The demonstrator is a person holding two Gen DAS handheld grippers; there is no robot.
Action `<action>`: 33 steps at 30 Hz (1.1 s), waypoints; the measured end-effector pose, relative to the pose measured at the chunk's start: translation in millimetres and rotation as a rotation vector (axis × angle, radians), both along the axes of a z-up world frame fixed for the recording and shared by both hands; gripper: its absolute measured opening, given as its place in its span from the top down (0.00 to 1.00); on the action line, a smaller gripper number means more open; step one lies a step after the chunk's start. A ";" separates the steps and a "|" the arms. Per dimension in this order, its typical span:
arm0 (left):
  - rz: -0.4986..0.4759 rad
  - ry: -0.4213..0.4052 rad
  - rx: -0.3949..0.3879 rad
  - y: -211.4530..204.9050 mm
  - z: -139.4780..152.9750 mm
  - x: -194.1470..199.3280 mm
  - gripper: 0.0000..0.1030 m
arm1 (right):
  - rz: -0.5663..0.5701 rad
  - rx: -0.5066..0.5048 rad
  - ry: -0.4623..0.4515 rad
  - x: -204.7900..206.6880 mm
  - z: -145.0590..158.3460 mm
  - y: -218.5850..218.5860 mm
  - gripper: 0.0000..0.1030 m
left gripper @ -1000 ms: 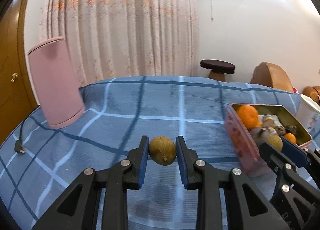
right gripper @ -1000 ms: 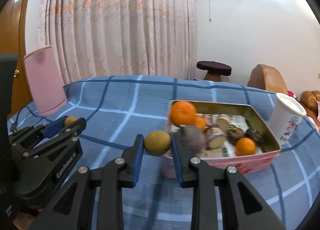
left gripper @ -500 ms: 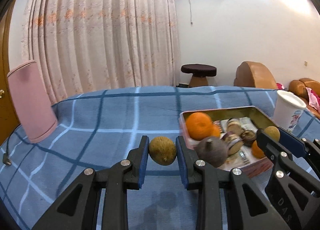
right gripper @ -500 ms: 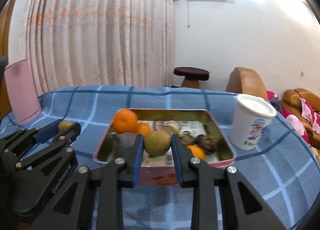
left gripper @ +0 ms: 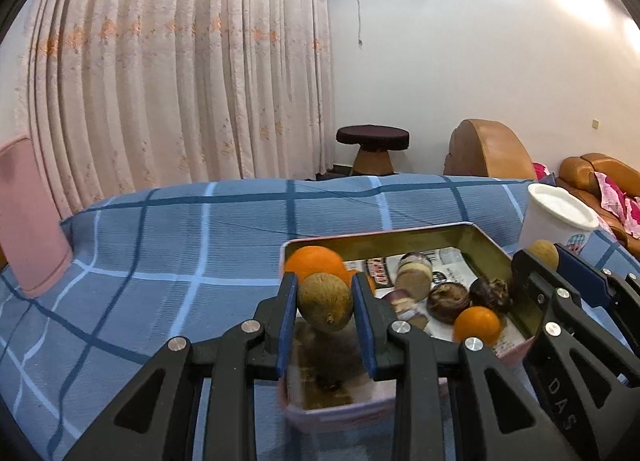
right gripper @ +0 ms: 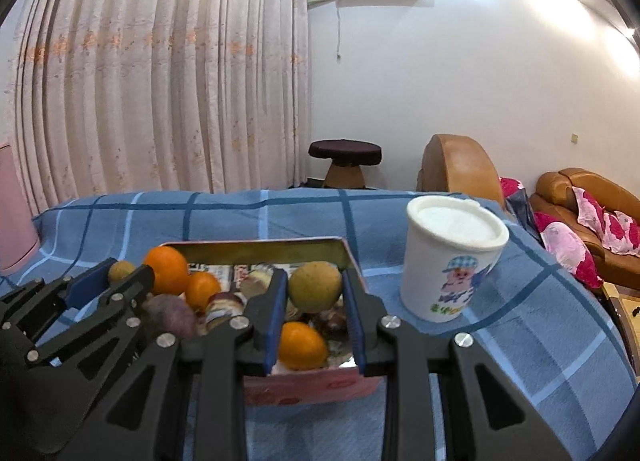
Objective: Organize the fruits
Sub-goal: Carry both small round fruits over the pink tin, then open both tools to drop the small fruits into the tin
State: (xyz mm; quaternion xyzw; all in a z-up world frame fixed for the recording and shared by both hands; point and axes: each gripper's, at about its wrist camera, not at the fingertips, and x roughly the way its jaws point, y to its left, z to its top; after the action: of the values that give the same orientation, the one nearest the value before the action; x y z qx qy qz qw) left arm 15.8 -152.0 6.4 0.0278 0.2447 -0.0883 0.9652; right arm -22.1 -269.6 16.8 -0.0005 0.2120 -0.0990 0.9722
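My left gripper is shut on a brownish-green round fruit and holds it over the near left corner of the pink tin box. My right gripper is shut on a similar yellow-green fruit over the right part of the same box. The box holds oranges, a small orange, dark fruits and a purple fruit. Each gripper shows in the other's view: the right one, the left one.
A white cup with a cartoon print stands just right of the box on the blue checked cloth. A pink bin stands at the far left. A brown sofa and a stool lie beyond the table.
Both grippers have moved right and forward with their fruits and now hang over the tin box; a second ago both were left of it.
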 end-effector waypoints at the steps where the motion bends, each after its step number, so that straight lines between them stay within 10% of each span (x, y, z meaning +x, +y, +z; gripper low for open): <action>1: -0.001 0.009 -0.005 -2.1 -0.7 2.9 0.72 | -0.012 -0.013 -0.002 2.9 0.3 -0.7 0.70; 33: -0.013 0.025 0.026 -15.9 -0.9 35.0 0.72 | 0.157 0.272 0.146 52.7 -20.9 -31.8 0.70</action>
State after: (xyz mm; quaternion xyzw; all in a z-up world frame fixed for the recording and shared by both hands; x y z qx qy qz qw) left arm 50.8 -167.9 5.5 0.0410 0.2577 -0.0918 0.9610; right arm 30.6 -301.3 -4.1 0.1072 0.2930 0.0070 0.9501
